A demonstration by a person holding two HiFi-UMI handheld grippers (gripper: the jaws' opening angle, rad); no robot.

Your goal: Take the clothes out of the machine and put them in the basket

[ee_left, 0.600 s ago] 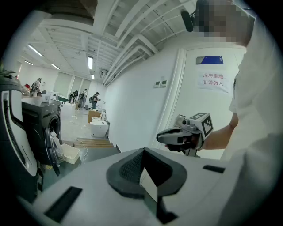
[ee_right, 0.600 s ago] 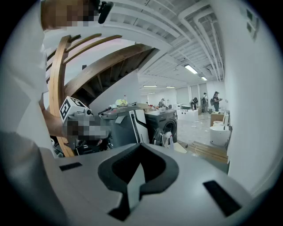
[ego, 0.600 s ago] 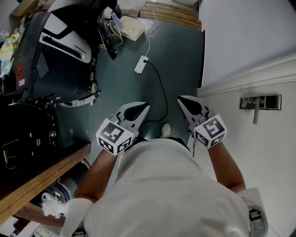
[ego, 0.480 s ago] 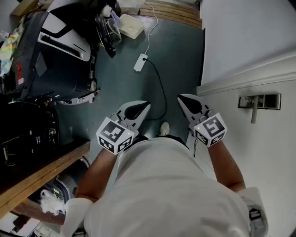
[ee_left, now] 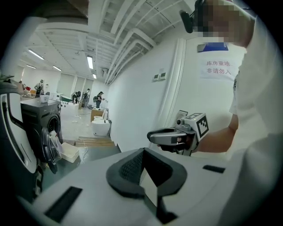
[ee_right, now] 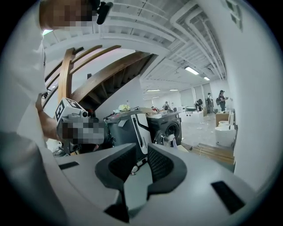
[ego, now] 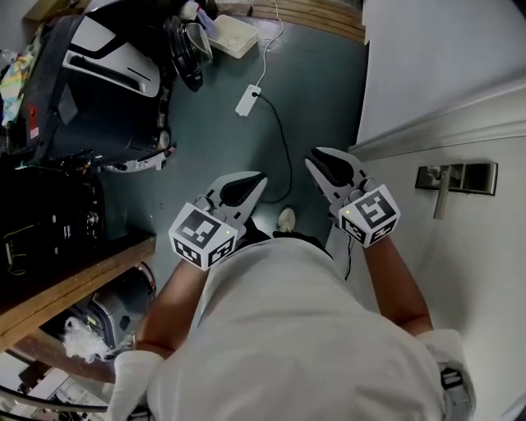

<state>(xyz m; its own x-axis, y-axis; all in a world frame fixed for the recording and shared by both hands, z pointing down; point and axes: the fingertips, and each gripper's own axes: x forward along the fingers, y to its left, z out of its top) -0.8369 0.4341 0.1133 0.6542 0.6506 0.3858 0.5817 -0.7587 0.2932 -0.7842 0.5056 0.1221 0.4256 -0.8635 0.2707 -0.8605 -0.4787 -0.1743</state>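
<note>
The dark washing machine [ego: 99, 99] stands at the upper left of the head view with its round door [ego: 185, 49] swung open. A pale cloth [ee_right: 170, 142] hangs at that opening in the right gripper view. A shallow white basket [ego: 233, 34] lies on the floor by the door. Both grippers are held in front of my torso, well short of the machine. My left gripper [ego: 260, 177] is shut and empty, its pads meeting in the left gripper view [ee_left: 142, 152]. My right gripper [ego: 314, 158] has its jaws nearly together with nothing between them [ee_right: 141, 150].
A white power adapter [ego: 247, 99] and its black cable lie on the green floor ahead. A white door with a metal handle [ego: 456, 177] is at the right. A wooden bench [ego: 74, 288] is at the left, and wooden boards [ego: 316, 12] lie at the top.
The head view has shifted a little, and both grippers have edged slightly forward. Their jaws look the same as before.
</note>
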